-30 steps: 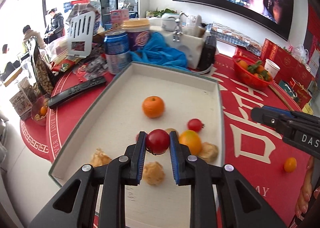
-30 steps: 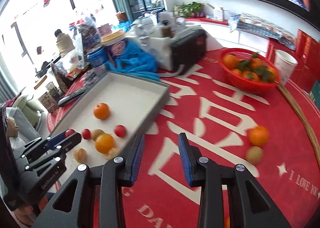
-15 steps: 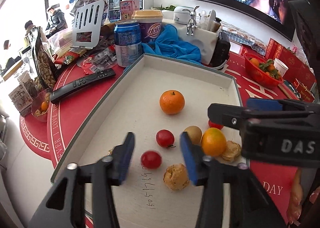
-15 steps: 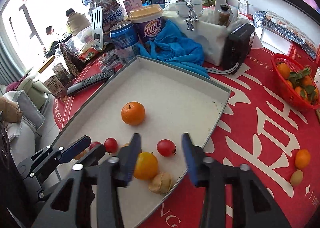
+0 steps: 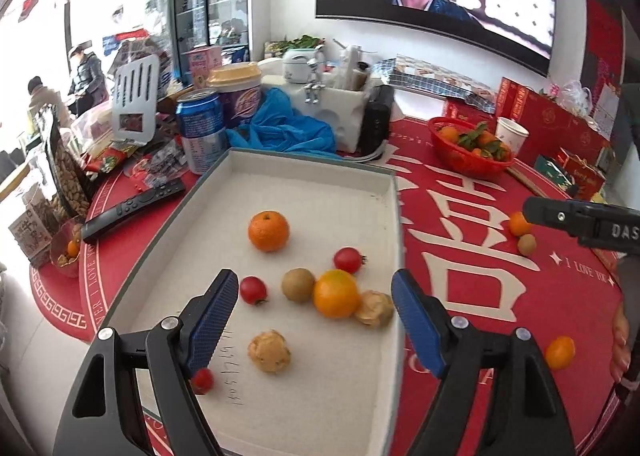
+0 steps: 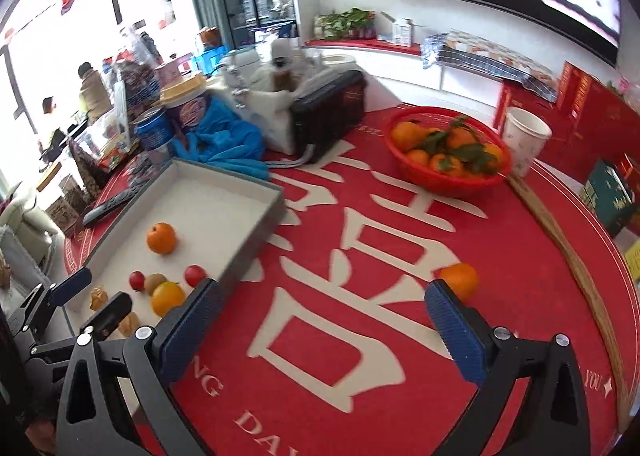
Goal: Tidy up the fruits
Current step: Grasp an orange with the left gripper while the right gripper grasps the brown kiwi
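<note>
The left gripper (image 5: 314,310) hangs over the near half of the white tray (image 5: 304,168), its jaws having just been opening and now spread with nothing pinched. Between its blue pads lie a cherry tomato (image 5: 253,290), a brown kiwi (image 5: 298,285), an orange (image 5: 336,293) and a papery husked fruit (image 5: 374,309), all resting on the tray floor. A second tomato (image 5: 202,380) sits at the tray's near left edge, partly behind the left finger. A mandarin (image 5: 268,231) lies mid-tray. The right gripper (image 6: 322,320) hovers over the red tablecloth (image 6: 360,240) beyond the tray's right edge, jaws likewise just opened wide and empty; a loose mandarin on the cloth (image 6: 460,281) sits just behind its right finger.
</note>
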